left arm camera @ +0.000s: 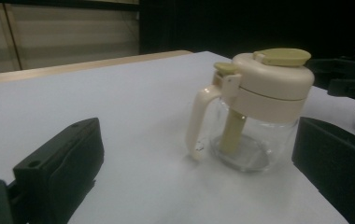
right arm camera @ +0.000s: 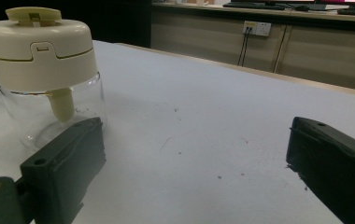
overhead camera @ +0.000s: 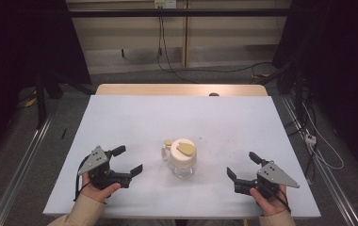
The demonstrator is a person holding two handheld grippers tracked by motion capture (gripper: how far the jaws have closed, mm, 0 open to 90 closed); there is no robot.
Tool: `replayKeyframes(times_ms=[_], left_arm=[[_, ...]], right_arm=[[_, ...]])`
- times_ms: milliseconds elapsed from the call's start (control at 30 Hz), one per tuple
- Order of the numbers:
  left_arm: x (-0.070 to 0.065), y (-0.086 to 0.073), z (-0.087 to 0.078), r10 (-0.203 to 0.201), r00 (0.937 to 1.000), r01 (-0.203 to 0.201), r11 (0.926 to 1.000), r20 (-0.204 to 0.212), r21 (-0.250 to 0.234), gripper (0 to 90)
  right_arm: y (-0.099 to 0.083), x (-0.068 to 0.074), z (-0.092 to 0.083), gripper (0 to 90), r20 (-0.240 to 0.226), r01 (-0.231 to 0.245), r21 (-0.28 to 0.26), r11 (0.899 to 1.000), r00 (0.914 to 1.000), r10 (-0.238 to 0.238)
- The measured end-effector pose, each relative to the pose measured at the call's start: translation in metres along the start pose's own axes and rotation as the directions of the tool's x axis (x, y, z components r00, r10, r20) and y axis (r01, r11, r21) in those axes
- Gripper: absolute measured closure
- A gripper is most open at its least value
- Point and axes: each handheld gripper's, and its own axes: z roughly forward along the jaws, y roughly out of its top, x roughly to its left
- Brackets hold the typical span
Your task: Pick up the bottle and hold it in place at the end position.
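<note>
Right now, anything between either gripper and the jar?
Nothing visible. The jar stands alone mid-table, bare white table between it and the left gripper and the right gripper. Both have jaws open, empty.

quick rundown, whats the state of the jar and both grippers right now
jar: upright on the table, cream lid on, glass body looks empty, handle toward the far left
left gripper: open, holds nothing, left of the jar
right gripper: open, holds nothing, right of the jar
</note>
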Motion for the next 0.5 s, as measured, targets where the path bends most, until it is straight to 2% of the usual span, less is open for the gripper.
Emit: replayKeyframes(times_ms=[267, 367, 500], left_arm=[[-0.014, 0.001, 0.015, 0.002, 0.9997, -0.002, 0.9996, 0.023, 0.028, 2.7], [-0.02, 0.001, 0.021, -0.011, 0.9994, 0.01, 0.9993, 0.034, 0.037, 2.8], [-0.027, 0.0, 0.033, 0.014, 0.9985, -0.017, 0.998, 0.053, 0.06, 2.8]], right_arm=[[0.0, 0.001, 0.0, 3.6, 0.004, 0.001, 0.002, 1.0, 1.0, -0.001], [0.0, 0.001, 0.0, 3.6, 0.001, 0.001, 0.005, 1.0, 1.0, -0.001], [0.001, 0.002, 0.0, 3.6, -0.001, 0.005, 0.003, 1.0, 1.0, -0.005]])
